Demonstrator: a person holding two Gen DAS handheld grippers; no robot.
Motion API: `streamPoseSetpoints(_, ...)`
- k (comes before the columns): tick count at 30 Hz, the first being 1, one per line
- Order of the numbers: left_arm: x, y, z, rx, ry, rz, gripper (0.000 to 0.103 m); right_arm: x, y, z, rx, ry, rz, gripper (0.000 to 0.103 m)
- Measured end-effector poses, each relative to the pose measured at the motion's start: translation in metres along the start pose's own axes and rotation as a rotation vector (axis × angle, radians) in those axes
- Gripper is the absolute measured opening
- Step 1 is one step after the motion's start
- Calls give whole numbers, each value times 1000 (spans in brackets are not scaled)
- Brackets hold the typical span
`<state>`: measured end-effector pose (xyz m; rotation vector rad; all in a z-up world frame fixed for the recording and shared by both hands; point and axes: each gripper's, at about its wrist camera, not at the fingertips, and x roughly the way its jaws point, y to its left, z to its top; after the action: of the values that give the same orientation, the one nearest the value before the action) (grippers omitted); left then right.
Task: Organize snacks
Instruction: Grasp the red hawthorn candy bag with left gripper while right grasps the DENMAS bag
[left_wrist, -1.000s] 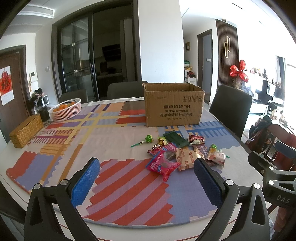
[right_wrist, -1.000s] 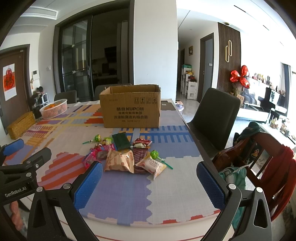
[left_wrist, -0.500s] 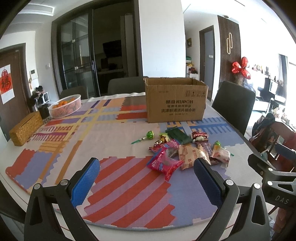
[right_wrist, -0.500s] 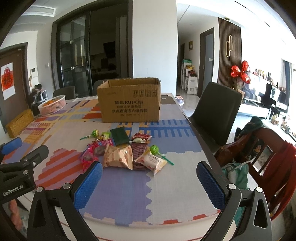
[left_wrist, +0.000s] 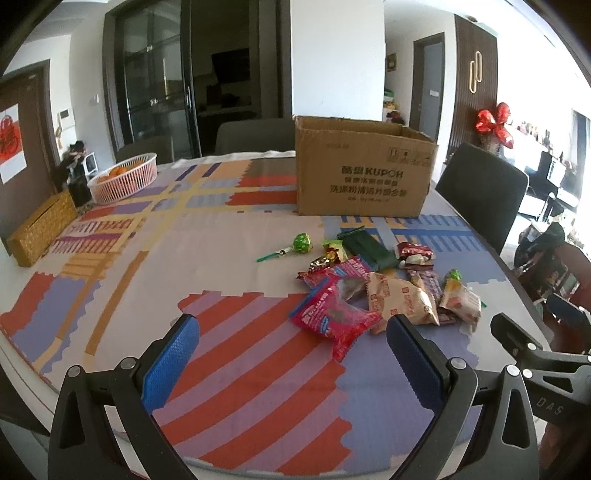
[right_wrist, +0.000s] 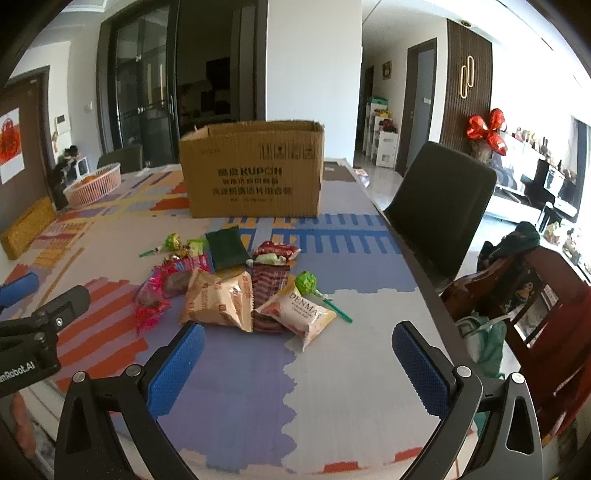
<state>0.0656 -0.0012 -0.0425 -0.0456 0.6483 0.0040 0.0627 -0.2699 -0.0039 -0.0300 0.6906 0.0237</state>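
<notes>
A pile of snack packets lies on the patterned table mat in front of an open cardboard box (left_wrist: 364, 168), also in the right wrist view (right_wrist: 253, 173). The pile holds a pink packet (left_wrist: 332, 314), a tan packet (right_wrist: 218, 299), a white DENMAS packet (right_wrist: 301, 314), a dark green packet (right_wrist: 226, 247) and a green lollipop (left_wrist: 302, 243). My left gripper (left_wrist: 293, 360) is open and empty, just short of the pink packet. My right gripper (right_wrist: 299, 363) is open and empty, just short of the white packet.
A pink basket of oranges (left_wrist: 123, 177) and a woven box (left_wrist: 42, 230) stand at the table's far left. Dark chairs (right_wrist: 441, 206) stand along the right edge and behind the box. A wooden chair with clothes (right_wrist: 535, 295) is at the right.
Both grippers have moved forward and lower toward the snack pile, which looks closer. Both stay open and empty.
</notes>
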Motion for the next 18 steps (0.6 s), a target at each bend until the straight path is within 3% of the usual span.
streamPoseSetpoints(8,31,-7,10,-10,73,-14,103,33,-1,9,-21,53,2,102)
streamPoseSetpoints(18,75,-15,12,12,173,-10,97,70,0,15,-87,121,14,91)
